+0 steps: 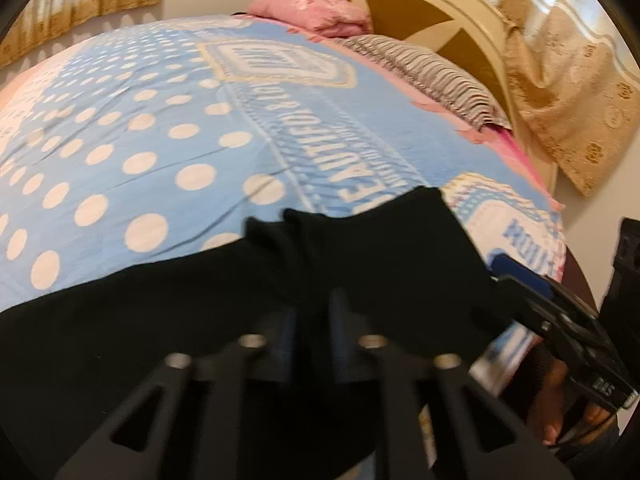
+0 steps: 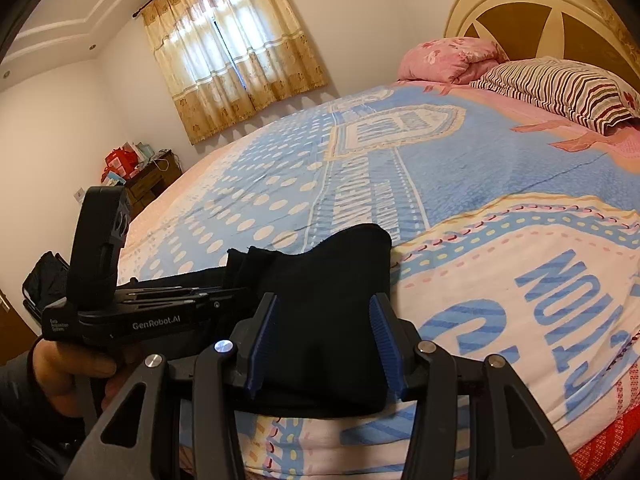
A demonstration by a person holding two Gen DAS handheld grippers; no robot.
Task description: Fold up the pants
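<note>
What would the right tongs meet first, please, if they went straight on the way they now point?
Probably the black pants, already bunched between the right tongs; beyond lies the blue dotted bedspread, though depth is unclear.

A home bedroom, this: a wide bed under a blue polka-dot printed blanket [image 2: 460, 168], striped pillow [image 2: 560, 92] against the cream arched headboard [image 2: 520, 4], beige patterned curtains [image 2: 232, 60] over the window.

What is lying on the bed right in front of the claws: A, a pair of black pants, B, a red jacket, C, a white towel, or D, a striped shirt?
A: black pants lie bunched on the blue dotted bedspread, between the right claw's blue pads.
</note>
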